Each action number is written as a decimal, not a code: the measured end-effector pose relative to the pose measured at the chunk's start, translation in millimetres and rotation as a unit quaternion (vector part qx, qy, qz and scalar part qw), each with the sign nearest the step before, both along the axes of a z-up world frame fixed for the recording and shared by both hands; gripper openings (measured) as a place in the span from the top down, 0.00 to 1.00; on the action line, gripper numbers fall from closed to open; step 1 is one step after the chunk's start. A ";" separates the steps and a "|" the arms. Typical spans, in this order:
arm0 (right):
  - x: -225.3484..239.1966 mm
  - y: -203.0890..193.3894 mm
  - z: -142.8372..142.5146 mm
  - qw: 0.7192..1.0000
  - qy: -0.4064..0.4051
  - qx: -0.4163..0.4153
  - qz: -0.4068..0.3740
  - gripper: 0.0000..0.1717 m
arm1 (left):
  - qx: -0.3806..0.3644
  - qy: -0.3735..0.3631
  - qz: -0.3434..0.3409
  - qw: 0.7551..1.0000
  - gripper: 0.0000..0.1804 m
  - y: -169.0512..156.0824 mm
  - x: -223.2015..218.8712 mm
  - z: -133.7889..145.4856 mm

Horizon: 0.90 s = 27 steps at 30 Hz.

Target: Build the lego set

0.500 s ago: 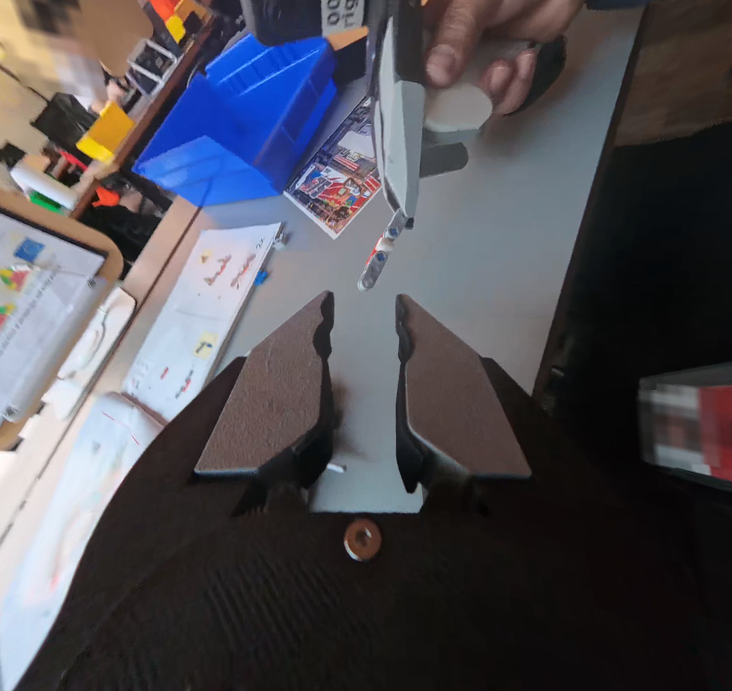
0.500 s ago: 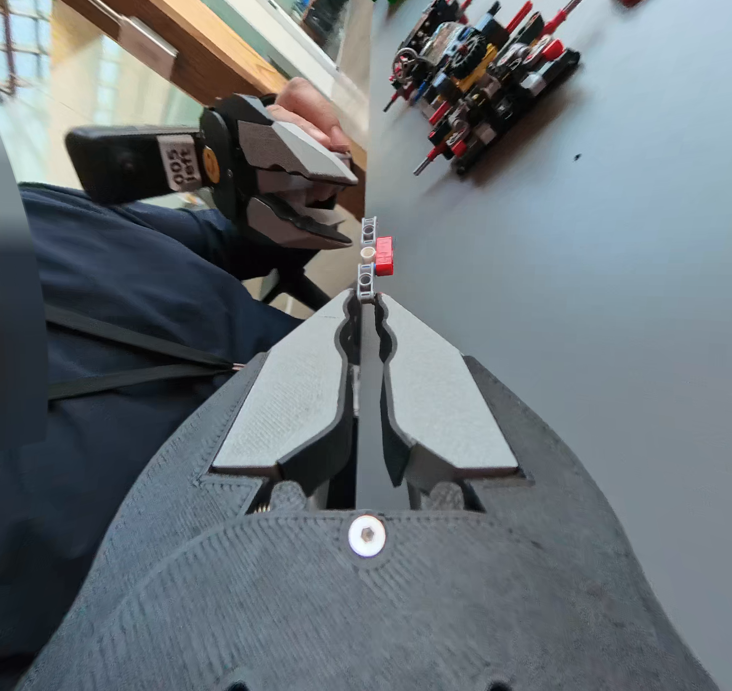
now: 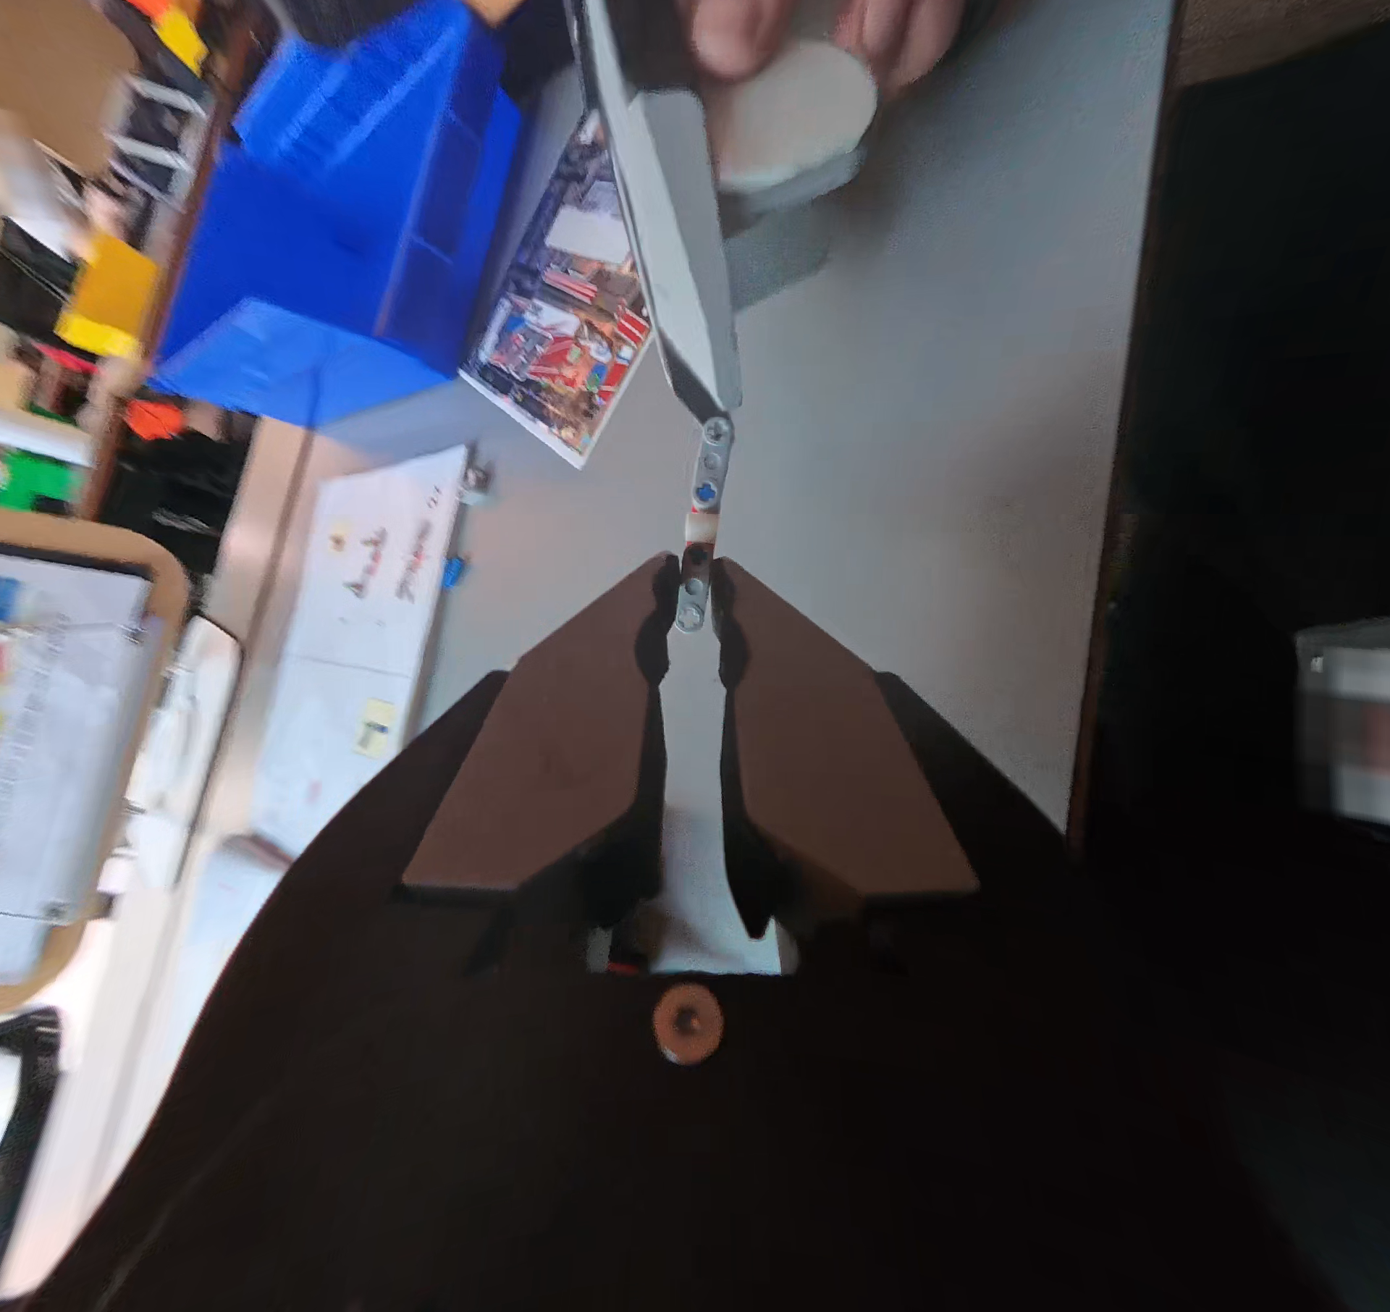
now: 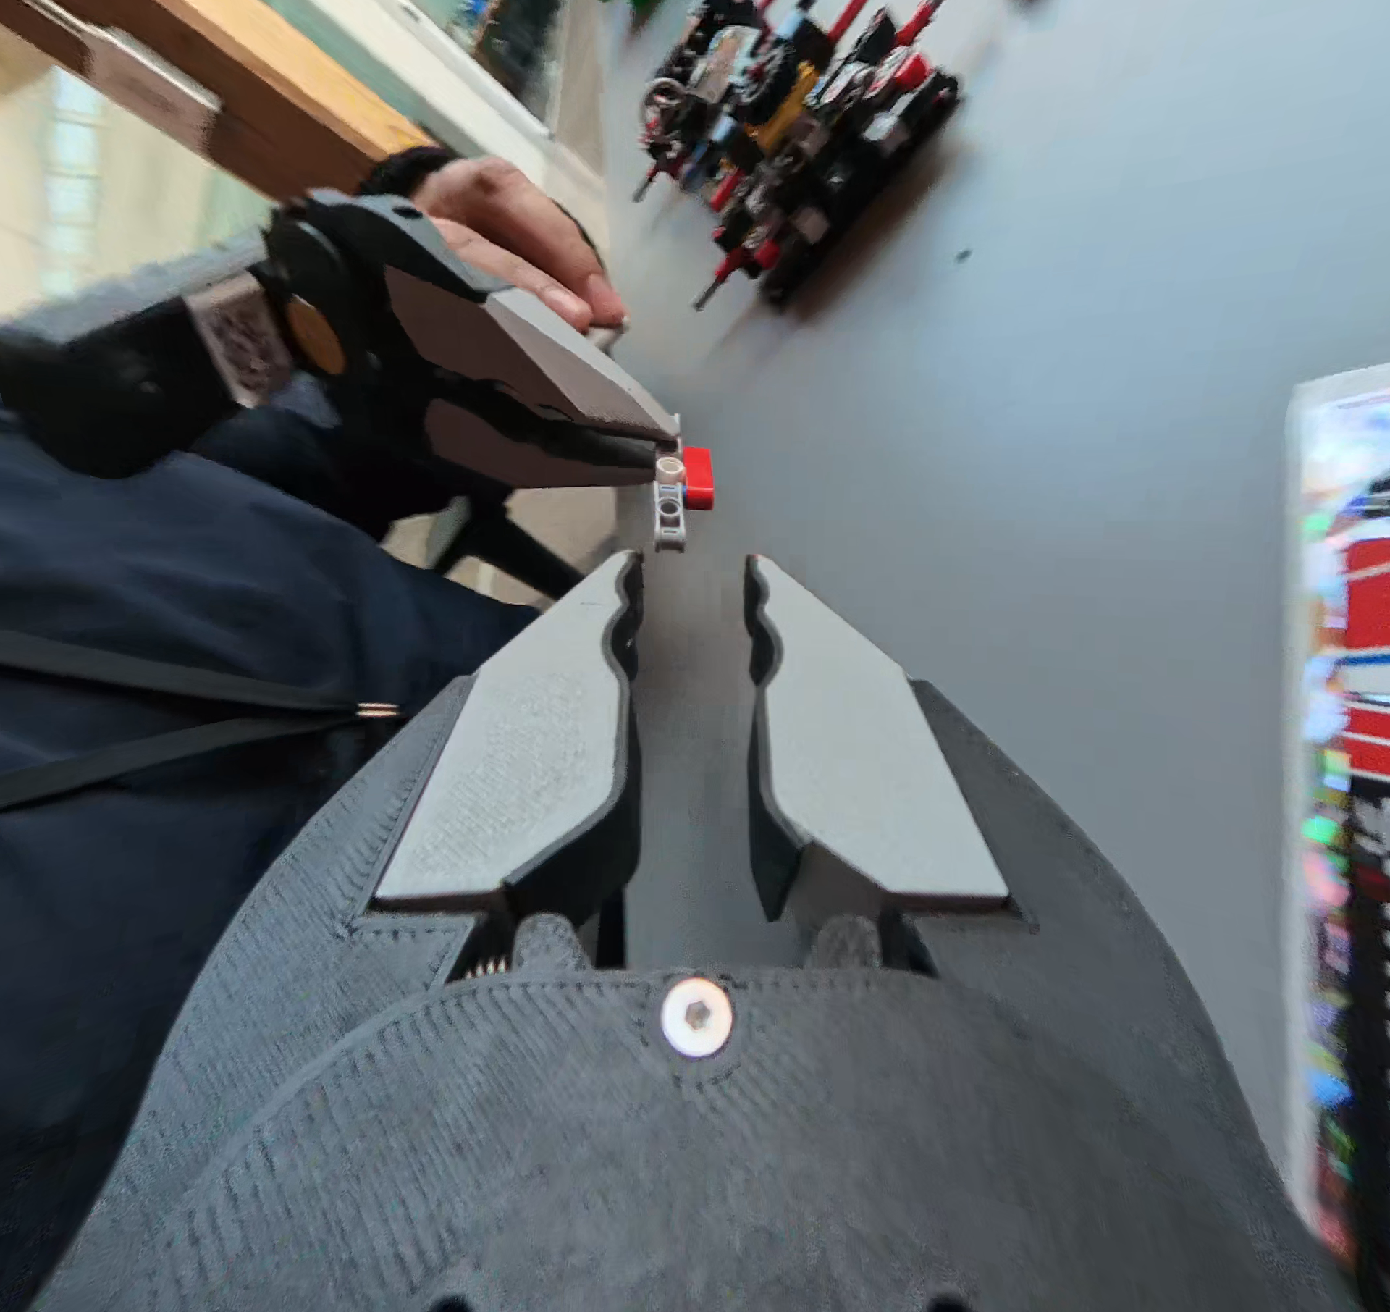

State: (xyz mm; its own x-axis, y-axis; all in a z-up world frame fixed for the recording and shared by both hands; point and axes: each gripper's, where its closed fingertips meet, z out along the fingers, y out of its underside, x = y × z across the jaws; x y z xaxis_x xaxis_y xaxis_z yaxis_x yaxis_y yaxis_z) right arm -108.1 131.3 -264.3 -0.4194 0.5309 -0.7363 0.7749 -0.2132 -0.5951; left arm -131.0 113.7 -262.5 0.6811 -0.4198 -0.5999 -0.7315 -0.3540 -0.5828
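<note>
The left gripper (image 3: 696, 591), with dark brown fingers, pinches the near end of a small toy-brick assembly (image 3: 703, 523): thin light grey plastic link pieces with round holes, a blue pin, a short cream-coloured bush and a red block. Both pads press on the grey link at the fingertips. The assembly hangs in the air above the grey table top (image 3: 940, 448), reaching away from the left gripper toward the far side.

In the right wrist view the same assembly (image 4: 672, 497) shows just beyond the right gripper (image 4: 692, 569), slightly left of its gap. That gripper's light grey fingers (image 4: 541, 734) are spread apart and nothing lies between them; the free end of the grey link sits close to the tip of the left finger, and whether it touches cannot be told. From the left wrist view the right gripper's tip meets the far end of the link.

A hand (image 4: 519, 245) grips the left gripper's handle, and another hand (image 3: 790, 4) grips the right one.

On the table, to the left, stand a blue plastic storage bin (image 3: 338, 245), a colourful printed booklet (image 3: 572, 343) and white paper sheets (image 3: 361, 636). Farther off lies a partly built black, red and yellow brick model (image 4: 797, 117).
</note>
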 end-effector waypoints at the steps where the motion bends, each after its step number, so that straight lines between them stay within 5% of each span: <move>1: -0.7 6.0 -3.4 0.999 0.011 0.041 -0.007 0.82 | -0.019 -0.025 0.011 0.999 0.97 1.2 -1.9 -4.2; 4: -3.4 13.1 -5.3 0.981 0.085 0.176 -0.009 0.74 | -0.071 -0.078 0.015 0.994 0.97 3.6 -2.4 -12.0; 9: -9.5 0.9 -14.5 0.927 0.159 0.339 0.019 0.87 | -0.121 -0.103 -0.006 0.987 0.97 8.3 1.3 -15.3; 13: -14.2 4.1 -21.4 0.916 0.163 0.366 0.007 0.96 | -0.146 -0.131 0.013 0.980 0.97 11.5 -1.8 -20.8; 23: -30.3 21.5 -26.7 0.941 0.109 0.310 -0.081 0.96 | -0.144 -0.246 0.125 0.950 0.96 30.4 -21.1 -26.6; 27: -30.1 19.6 -30.3 0.936 0.106 0.327 -0.072 0.97 | -0.132 -0.232 0.154 0.951 0.94 28.0 -26.5 -27.5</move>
State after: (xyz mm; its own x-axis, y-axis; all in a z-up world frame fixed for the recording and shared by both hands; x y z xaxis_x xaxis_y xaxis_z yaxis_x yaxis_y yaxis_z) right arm -138.2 150.8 -294.6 -0.4095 0.9012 -0.1420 0.6153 0.1579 -0.7723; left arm -157.5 141.7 -290.0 0.9618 -0.2525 -0.1056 -0.2552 -0.6885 -0.6788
